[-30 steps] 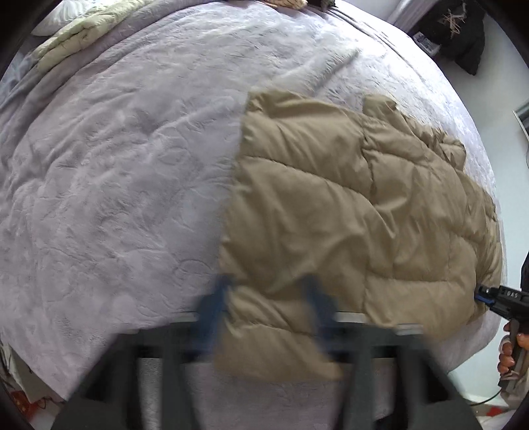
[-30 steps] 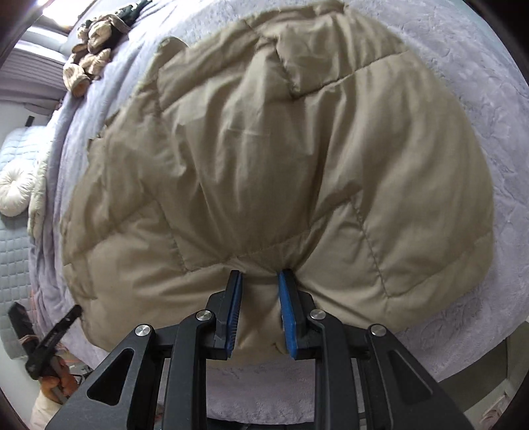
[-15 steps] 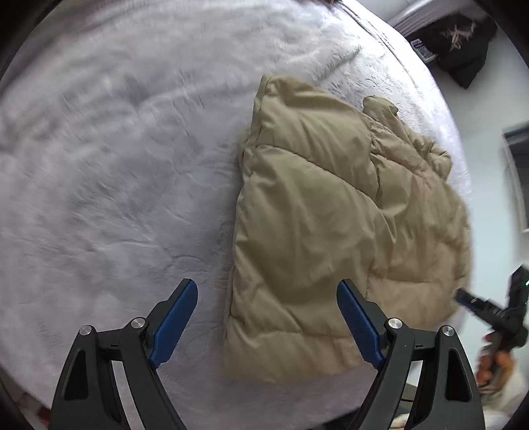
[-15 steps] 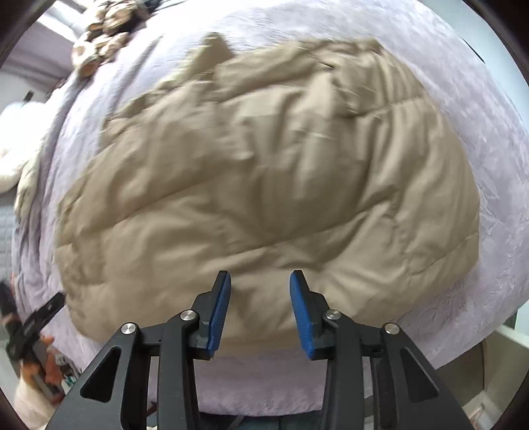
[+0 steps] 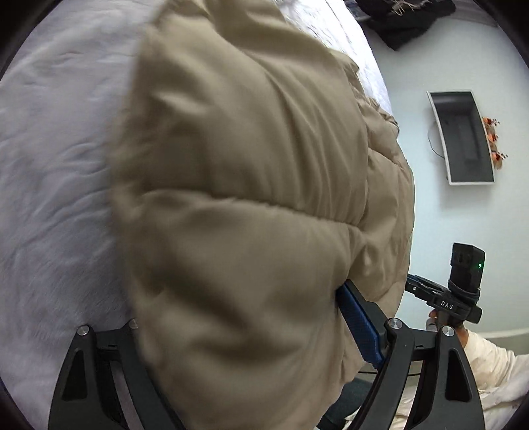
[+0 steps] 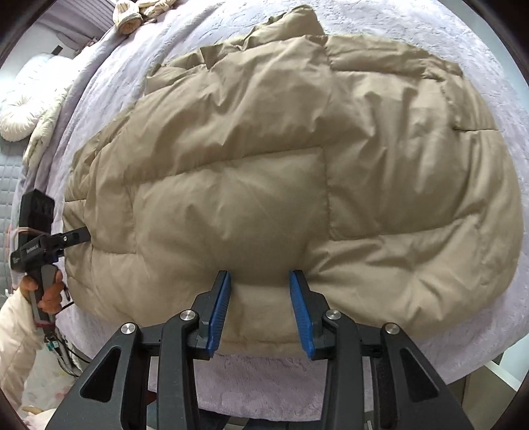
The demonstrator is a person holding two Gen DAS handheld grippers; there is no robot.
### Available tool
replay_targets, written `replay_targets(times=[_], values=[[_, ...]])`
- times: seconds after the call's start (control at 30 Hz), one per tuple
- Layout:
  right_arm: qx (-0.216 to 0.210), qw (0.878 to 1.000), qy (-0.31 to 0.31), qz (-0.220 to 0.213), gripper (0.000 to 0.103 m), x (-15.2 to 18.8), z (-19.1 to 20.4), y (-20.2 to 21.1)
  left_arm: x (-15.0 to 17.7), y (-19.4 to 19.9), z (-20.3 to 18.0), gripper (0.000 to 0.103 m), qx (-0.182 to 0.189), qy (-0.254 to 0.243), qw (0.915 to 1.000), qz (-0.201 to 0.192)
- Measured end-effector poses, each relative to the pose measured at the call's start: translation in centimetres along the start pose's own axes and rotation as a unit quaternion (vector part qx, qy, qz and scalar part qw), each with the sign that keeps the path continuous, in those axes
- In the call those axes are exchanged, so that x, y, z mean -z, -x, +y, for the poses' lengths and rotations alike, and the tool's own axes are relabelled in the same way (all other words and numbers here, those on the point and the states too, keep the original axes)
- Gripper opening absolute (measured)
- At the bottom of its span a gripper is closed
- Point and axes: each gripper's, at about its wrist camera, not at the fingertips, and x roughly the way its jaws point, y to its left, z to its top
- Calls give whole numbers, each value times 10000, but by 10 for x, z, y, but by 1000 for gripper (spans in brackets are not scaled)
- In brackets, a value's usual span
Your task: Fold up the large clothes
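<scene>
A puffy tan quilted jacket (image 5: 248, 165) (image 6: 281, 149) lies spread on a pale lilac bed cover (image 5: 49, 198) (image 6: 264, 380). My left gripper (image 5: 238, 297) stands wide, low over the jacket's near corner. The padding bulges between its jaws and hides the left finger; only the right blue pad (image 5: 360, 327) shows. In the right wrist view the left gripper (image 6: 71, 238) meets the jacket's left edge. My right gripper (image 6: 261, 281) is open at the near hem, a fold of jacket lying loosely between its blue pads (image 6: 220, 311). The right gripper (image 5: 429, 291) shows past the jacket's right edge.
The bed's edge runs just below both grippers. A dark wall screen (image 5: 463, 139) and a black garment (image 5: 406, 23) lie beyond the bed. Stuffed toys (image 6: 132, 16) and a round white cushion (image 6: 20, 112) sit near the head. A person's hand (image 6: 49, 294) holds the left tool.
My left gripper has dropped down and forward onto the jacket's corner, which now fills its jaws. My right gripper let go of the hem, widened, and slid sideways along it.
</scene>
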Motion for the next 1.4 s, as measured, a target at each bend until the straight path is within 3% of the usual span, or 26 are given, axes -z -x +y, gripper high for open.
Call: replay_targets(times=[0.1, 0.13, 0.17, 0.27, 0.47, 0.57, 0.6, 0.63, 0.67, 0.83, 0.93, 1.1, 1.2, 1.3, 1.4], values=[[-75, 10000, -50, 23, 41, -2, 0, -6, -2, -9, -9, 86, -62, -79, 9999, 39], [-72, 10000, -51, 24, 41, -3, 1, -8, -2, -9, -12, 68, -34, -101, 9999, 19], [-73, 10000, -51, 22, 41, -4, 1, -9, 0, -9, -15, 42, 106, -119, 9999, 17], [-108, 9999, -85, -18, 41, -3, -2, -9, 5, 2, -30, 29, 330, -207, 9992, -71], [-245, 9996, -161, -58, 41, -5, -3, -4, 14, 20, -60, 29, 317, -294, 9989, -195], [-397, 9979, -166, -476, 41, -3, -1, 20, 17, 23, -74, 29, 182, -264, 9993, -195], [-452, 9971, -150, -598, 36, -3, -1, 27, 19, 25, -83, 29, 138, -260, 9994, -201], [-525, 9956, -124, -771, 20, -3, 1, 34, 18, 31, -90, 29, 109, -280, 9993, -202], [-625, 9944, -73, -846, 14, -4, 3, 36, 19, 33, -100, 29, 70, -319, 9993, -201], [-920, 9930, 287, -682, 11, -18, 8, 2, 20, 38, -169, 29, -69, -489, 9984, -259], [-1286, 9905, 21, -479, 11, -23, -8, -24, 17, 26, -220, 29, -132, -541, 9982, -207], [-2345, 9687, -767, -268, 7, -29, -50, -45, 10, -16, -306, 29, -521, -944, 9942, -49], [-2887, 9512, -1077, -163, 6, -30, -70, -53, 6, -59, -354, 29, -1052, -1070, 9886, 102], [-3464, 9269, -1445, -1, 6, -32, -90, -63, 3, -91, -383, 29, -1459, -1164, 9824, 115], [-3766, 9098, -1734, 212, 6, -35, -106, -60, -2, -102, -398, 29, -1549, -1120, 9815, 89]])
